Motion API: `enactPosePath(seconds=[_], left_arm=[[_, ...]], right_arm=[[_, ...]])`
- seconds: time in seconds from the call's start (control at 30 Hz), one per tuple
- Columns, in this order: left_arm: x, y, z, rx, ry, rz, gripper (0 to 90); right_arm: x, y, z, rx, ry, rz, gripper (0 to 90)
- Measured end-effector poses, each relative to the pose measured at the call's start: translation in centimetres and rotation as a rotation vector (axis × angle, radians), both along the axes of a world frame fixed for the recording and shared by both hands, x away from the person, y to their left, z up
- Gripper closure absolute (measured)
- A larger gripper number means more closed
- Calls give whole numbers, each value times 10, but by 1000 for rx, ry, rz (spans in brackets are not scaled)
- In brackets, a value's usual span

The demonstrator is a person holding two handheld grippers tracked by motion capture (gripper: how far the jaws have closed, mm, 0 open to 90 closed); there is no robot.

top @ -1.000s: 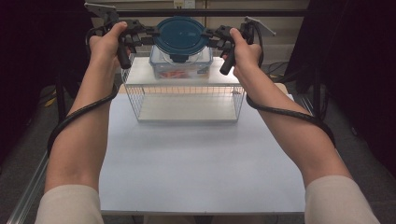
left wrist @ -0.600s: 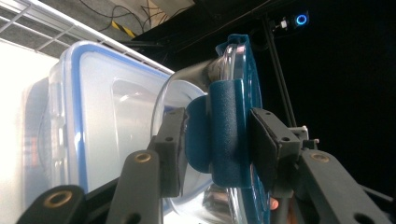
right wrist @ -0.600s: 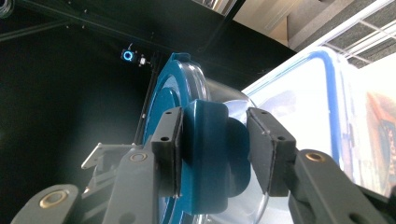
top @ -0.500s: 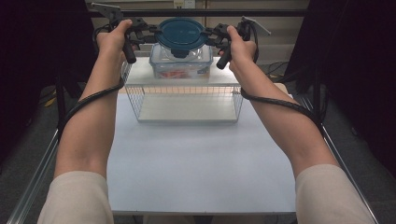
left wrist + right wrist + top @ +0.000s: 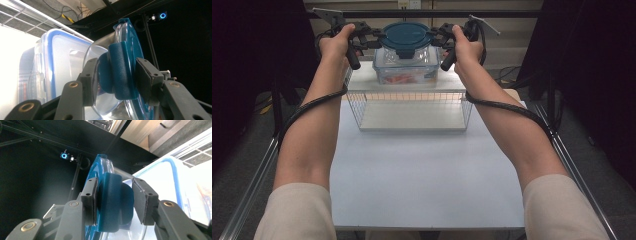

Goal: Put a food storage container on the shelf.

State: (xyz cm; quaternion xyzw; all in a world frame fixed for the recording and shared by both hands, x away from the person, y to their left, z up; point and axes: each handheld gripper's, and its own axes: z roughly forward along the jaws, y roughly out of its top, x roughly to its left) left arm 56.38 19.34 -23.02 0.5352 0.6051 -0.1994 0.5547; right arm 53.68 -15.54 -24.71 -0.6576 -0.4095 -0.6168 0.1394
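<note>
Jaws of both grippers, left gripper (image 5: 371,40) and right gripper (image 5: 441,38), are clamping opposite latch tabs of the round blue-lidded clear container (image 5: 406,36), directly above the rectangular clear plastic box (image 5: 404,72).

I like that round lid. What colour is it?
The round lid is dark teal blue, seen best in the high view.

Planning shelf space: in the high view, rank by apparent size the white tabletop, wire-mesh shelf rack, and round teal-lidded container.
1. White tabletop, largest.
2. Wire-mesh shelf rack.
3. Round teal-lidded container, smallest, though it sits farthest from the camera, which shrinks it.
</note>
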Motion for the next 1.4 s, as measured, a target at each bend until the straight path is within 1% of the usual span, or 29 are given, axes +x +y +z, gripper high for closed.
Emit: enactPosePath(seconds=[0.03,0.1,0.17,0.2,0.23,0.27,0.3,0.33,0.37,0.43,0.47,0.5,0.53,0.57,0.6,0.63,0.67,0.7,0.77,0.8,0.83,0.87,0.9,0.97,1.0,1.03,1.1,1.3,1.4], left_arm=[[-1,-1,1,4,-8,8,542],[-2,-1,3,32,-28,6,521],[-5,-1,6,68,-59,15,483],[-7,0,7,84,-73,16,459],[-8,0,7,77,-75,22,427],[-10,1,7,80,-85,19,400],[-12,1,7,81,-80,26,392],[-14,1,7,79,-82,21,387],[-17,1,6,71,-79,27,372],[-21,1,5,83,-86,27,355],[-23,2,5,91,-95,27,332],[-23,2,5,91,-95,27,324],[-29,1,5,93,-103,16,314],[-32,0,6,85,-102,21,300],[-35,-1,7,100,-110,12,292],[-37,-1,8,104,-110,13,283],[-40,-2,8,103,-113,17,263],[-43,-3,8,95,-113,19,255],[-47,-3,7,89,-111,6,225],[-49,-4,6,87,-107,7,216],[-52,-4,5,82,-113,7,209],[-54,-5,4,77,-111,13,206],[-58,-5,3,84,-112,8,206],[-62,-5,1,76,-112,7,202],[-65,-6,-1,78,-110,4,201],[-65,-6,-1,78,-110,4,198],[-72,-7,-3,76,-107,3,197],[-84,-10,-4,56,-106,1,187],[-89,-11,-5,55,-115,-10,180]], right_arm=[[1,0,0,-7,-4,3,576],[1,0,0,2,-6,6,571],[0,1,0,-11,-23,2,528],[-2,1,0,-25,-36,-3,521],[-4,0,0,-29,-42,3,505],[-5,0,0,-27,-43,5,487],[-7,-1,-1,-22,-48,5,469],[-10,-1,-1,-24,-53,0,443],[-12,-2,-2,-27,-54,2,429],[-16,-4,-3,-11,-57,-4,410],[-18,-5,-4,-6,-58,-1,402],[-20,-6,-5,-9,-62,2,394],[-22,-6,-6,-6,-64,6,383],[-25,-6,-6,-2,-69,5,376],[-27,-6,-6,-8,-76,6,370],[-30,-6,-6,-11,-79,12,366],[-32,-5,-6,-2,-79,13,361],[-34,-5,-6,-4,-82,19,352],[-39,-4,-6,-7,-87,28,339],[-42,-4,-7,-8,-94,31,333],[-44,-4,-6,-6,-93,34,329],[-47,-3,-7,-10,-101,34,323],[-49,-3,-7,-9,-105,35,320],[-54,-3,-7,-10,-104,42,314],[-57,-3,-8,-18,-107,43,310],[-61,-3,-9,-19,-107,46,308],[-65,-4,-9,-21,-112,52,303],[-79,-5,-9,-18,-116,56,294],[-84,-4,-10,-28,-127,57,288]])
